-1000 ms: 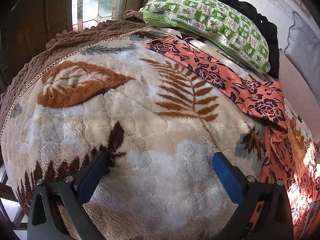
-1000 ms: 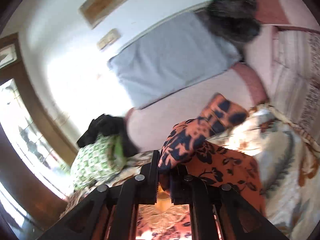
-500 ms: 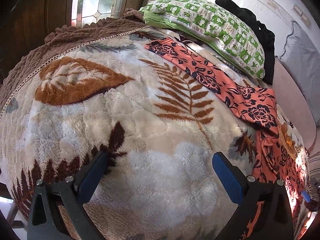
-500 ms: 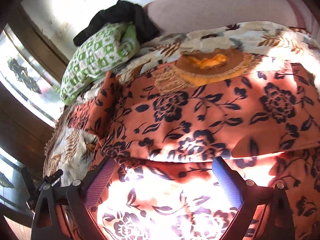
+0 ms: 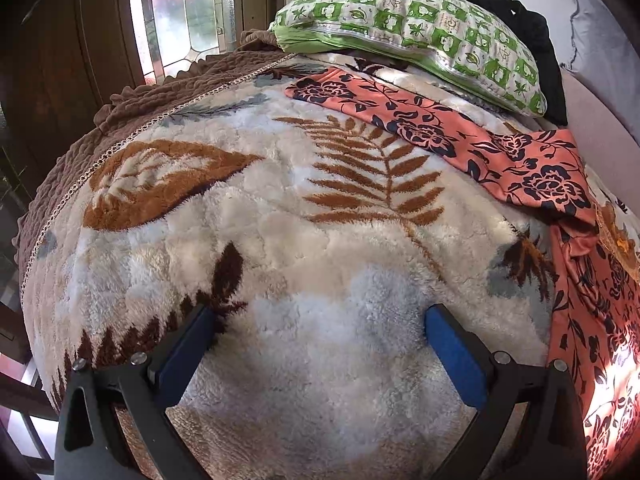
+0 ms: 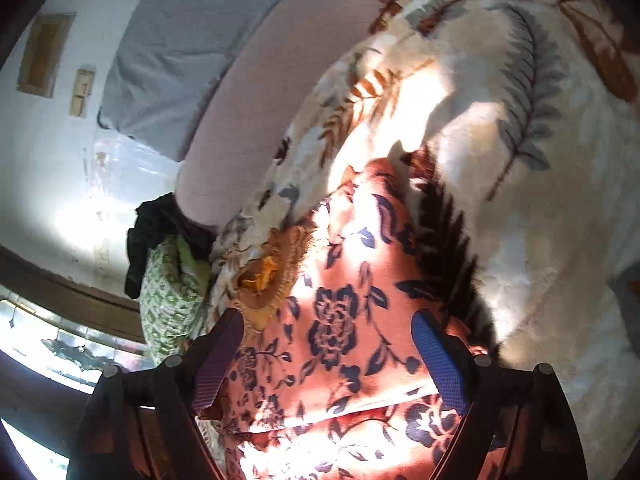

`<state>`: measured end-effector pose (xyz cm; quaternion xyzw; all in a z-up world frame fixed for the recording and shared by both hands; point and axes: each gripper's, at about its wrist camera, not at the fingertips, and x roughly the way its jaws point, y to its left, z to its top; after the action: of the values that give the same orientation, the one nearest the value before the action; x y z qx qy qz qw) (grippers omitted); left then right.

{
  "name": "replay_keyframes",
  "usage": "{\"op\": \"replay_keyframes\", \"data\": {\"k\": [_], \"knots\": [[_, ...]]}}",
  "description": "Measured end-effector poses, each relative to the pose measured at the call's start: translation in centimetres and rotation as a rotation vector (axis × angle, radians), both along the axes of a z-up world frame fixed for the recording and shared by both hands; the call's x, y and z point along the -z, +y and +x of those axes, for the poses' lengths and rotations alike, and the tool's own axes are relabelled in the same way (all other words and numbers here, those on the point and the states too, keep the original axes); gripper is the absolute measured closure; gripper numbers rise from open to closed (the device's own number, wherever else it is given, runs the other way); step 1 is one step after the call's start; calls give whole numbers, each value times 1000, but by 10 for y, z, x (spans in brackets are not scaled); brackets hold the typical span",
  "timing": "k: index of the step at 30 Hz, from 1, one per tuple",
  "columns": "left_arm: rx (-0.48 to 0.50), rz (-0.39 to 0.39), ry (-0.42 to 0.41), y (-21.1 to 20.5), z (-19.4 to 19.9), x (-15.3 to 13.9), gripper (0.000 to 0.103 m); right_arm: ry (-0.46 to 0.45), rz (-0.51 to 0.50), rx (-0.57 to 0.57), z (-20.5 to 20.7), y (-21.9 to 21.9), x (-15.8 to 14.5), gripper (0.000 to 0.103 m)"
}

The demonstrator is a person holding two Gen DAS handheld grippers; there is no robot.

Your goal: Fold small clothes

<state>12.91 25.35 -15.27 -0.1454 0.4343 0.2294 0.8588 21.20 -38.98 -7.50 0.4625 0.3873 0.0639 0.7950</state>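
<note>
This is a bedroom in a home. A bed carries a plush cream fleece blanket with brown leaf patterns [image 5: 280,208] and a green-and-white checked pillow [image 5: 420,32], beside a dark wooden-framed window with leaded glass [image 5: 180,12] and a whitewashed wall [image 6: 60,168].

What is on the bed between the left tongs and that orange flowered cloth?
Only bare fluffy leaf-print blanket, seen in the left wrist view, between the left tongs and the orange flowered cloth.
</note>
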Motion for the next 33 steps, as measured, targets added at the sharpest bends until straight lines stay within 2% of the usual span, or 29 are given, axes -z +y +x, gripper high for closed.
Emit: {"op": "replay_keyframes", "data": {"k": [2, 3, 4, 5, 6, 7, 8, 12, 16, 19, 21, 25, 30, 31, 33], "knots": [[-1, -7, -4, 0, 0, -1, 0, -71, 39, -88, 22, 9, -11, 13], [-3, -16, -8, 2, 0, -2, 0, -89, 15, -120, 37, 12, -10, 10], [-5, -33, -13, 3, 0, -4, 0, -70, -65, -141, 50, 15, -1, 9], [-7, -62, -18, 6, 0, -8, 0, 33, -179, -123, 64, 10, 18, 9], [1, -108, -32, 10, 0, -14, 0, 217, -233, -45, 68, -1, 47, 11], [18, -158, -71, 15, 0, -22, 0, 232, -169, 24, 57, -11, 58, 15], [33, -195, -119, 20, 1, -32, 0, 141, -143, 40, 44, -14, 48, 15], [97, -323, -232, 39, 40, -57, 0, -26, -227, -31, -25, 15, 5, 14], [102, -498, -283, 64, 104, -54, 0, -48, -279, -137, -84, 58, 3, 14], [35, -630, -293, 90, 143, -37, 0, -39, -307, -177, -117, 80, 21, 14], [-24, -689, -289, 105, 159, -23, 0, -23, -332, -191, -125, 90, 34, 14], [-110, -735, -276, 123, 174, 4, 0, -15, -305, -193, -122, 86, 46, 14], [-140, -716, -299, 131, 191, 0, 0, -31, -299, -192, -121, 82, 47, 14], [-149, -712, -294, 133, 195, 1, 2, -32, -307, -194, -121, 84, 46, 14], [-171, -675, -269, 134, 202, 3, 16, -35, -310, -196, -121, 84, 45, 14]]}}
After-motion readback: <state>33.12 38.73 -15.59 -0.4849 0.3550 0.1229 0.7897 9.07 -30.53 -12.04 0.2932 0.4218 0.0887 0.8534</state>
